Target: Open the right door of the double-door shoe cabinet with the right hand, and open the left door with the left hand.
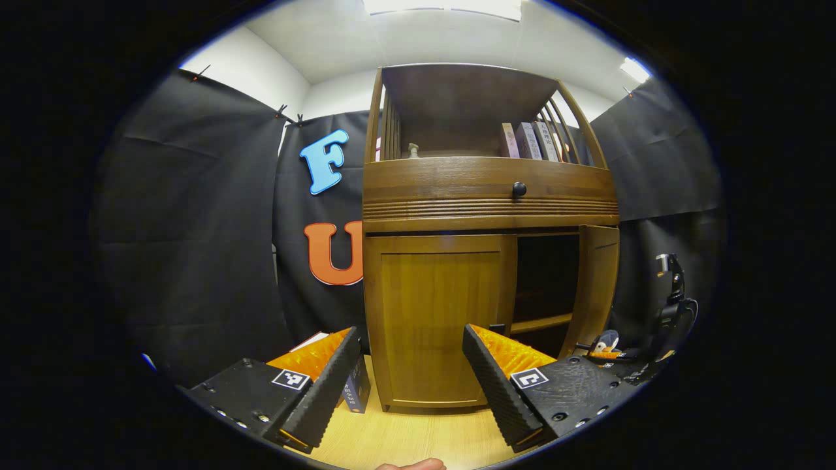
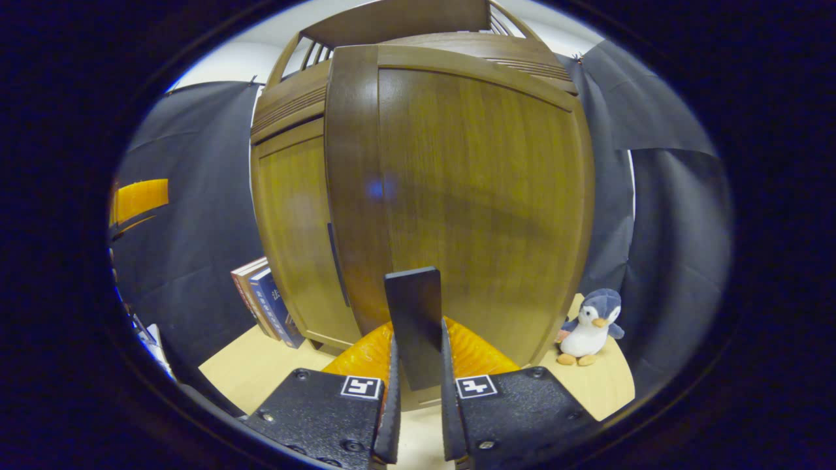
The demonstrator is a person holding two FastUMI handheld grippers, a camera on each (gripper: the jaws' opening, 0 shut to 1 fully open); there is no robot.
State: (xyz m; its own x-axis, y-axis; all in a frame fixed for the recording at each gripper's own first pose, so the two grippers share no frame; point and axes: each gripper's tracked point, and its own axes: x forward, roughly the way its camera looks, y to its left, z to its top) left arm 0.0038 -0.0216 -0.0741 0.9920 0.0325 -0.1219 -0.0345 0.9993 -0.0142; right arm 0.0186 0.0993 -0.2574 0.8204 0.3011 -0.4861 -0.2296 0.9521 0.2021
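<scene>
Nearest the shoe cabinet [image 1: 483,261]: right gripper [image 2: 417,391] clamped on the dark handle [image 2: 413,323] of the right door [image 2: 470,196], swung open. Farther back, left gripper [image 1: 411,378] spread wide before the closed left door [image 1: 434,326] (bare tabletop [image 1: 418,437] between, untouched).

A small grey-and-white plush penguin with orange feet [image 2: 590,328] sits upright on the pale wooden tabletop [image 2: 261,369], just beside black cloth hanging behind it. Well apart from it, two upright hardcover books, one red-edged and one dark blue [image 2: 266,301], lean together on the same tabletop. High up, a row of upright pinkish and purple books [image 1: 530,141] stands on an open shelf.
</scene>
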